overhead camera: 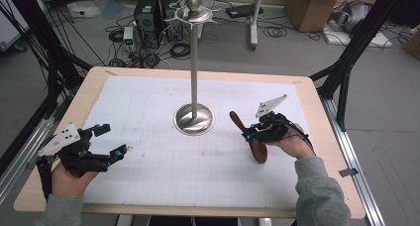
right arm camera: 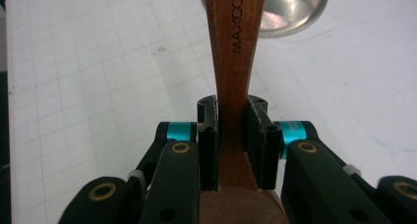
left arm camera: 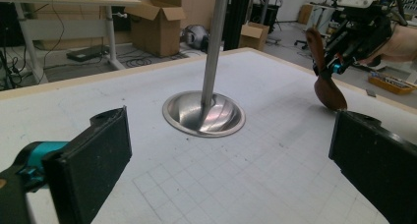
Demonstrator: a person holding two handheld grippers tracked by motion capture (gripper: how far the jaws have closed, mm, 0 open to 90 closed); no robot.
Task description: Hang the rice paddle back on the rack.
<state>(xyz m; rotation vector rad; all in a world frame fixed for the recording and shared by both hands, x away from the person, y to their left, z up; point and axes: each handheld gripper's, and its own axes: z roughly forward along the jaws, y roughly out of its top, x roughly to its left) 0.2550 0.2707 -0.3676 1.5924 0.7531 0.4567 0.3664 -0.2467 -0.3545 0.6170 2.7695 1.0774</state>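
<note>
A robotics lab or workshop.
Black computer towers [overhead camera: 156, 13], tangled floor cables [overhead camera: 181, 50] and brown cardboard boxes [overhead camera: 309, 5] lay beyond the table.

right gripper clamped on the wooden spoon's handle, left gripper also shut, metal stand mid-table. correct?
Not quite: the left gripper is open, its jaws wide apart with nothing between them, as the left gripper view shows. The rest holds: the right gripper is clamped on the wooden spoon handle, and the metal stand is mid-table.

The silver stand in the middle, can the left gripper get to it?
Probably yes. The left gripper is open and holds nothing, and only bare gridded mat lies between it and the stand's round base. The wooden spoon is off at the far side, clamped in the right gripper.
</note>
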